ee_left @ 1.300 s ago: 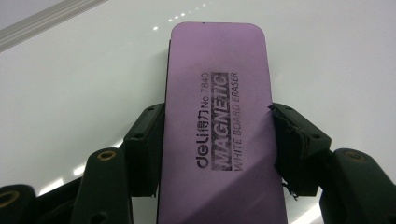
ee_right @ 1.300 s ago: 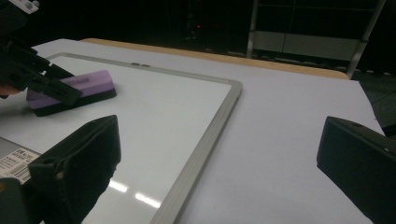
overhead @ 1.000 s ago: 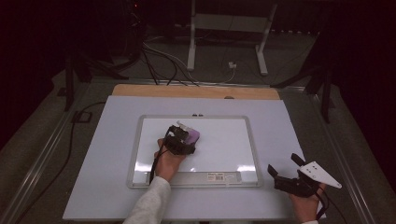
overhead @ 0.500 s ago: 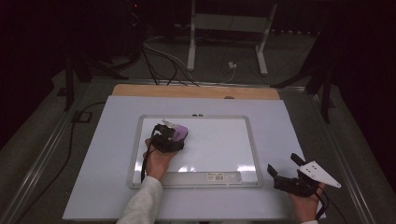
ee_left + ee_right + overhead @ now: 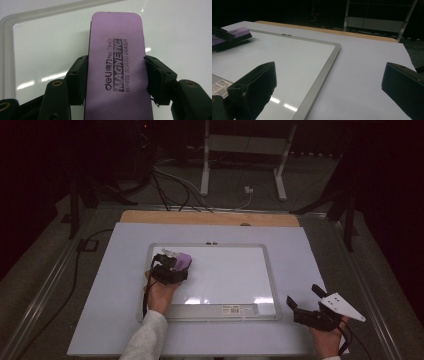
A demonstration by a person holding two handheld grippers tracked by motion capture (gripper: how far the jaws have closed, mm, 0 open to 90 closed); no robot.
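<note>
The left gripper (image 5: 117,82) is clenched on a purple whiteboard eraser (image 5: 116,62), its two black jaws pressing the eraser's long sides from either side, about halfway along its length. In the left gripper view the eraser runs straight out from between the jaws, so its long axis follows the gripper's own line, and its far rounded end points toward the top frame edge of the whiteboard (image 5: 32,13). The purple back faces up. Printed on it, running lengthwise, is "deli" with two Chinese characters, then "No 7840", "MAGNETIC" in a dark block, and "WHITE BOARD ERASER".

In the high view the left gripper (image 5: 172,265) and the eraser (image 5: 183,260) sit over the whiteboard's (image 5: 210,317) upper left corner, inside its frame, with the eraser's free end aimed at the board's far edge. In the right gripper view the eraser (image 5: 233,35) lies flat on or just above the white surface; whether it touches cannot be told.

The right gripper (image 5: 306,296) rests just off the whiteboard's near right corner, on the pale sheet (image 5: 115,285) that covers the table. Its jaws stand wide apart with nothing between them. In the right gripper view its jaws frame the whiteboard's (image 5: 322,72) grey right edge. A small white label with a barcode (image 5: 235,309) sits on the whiteboard's near frame strip; its text is too small to read.
</note>
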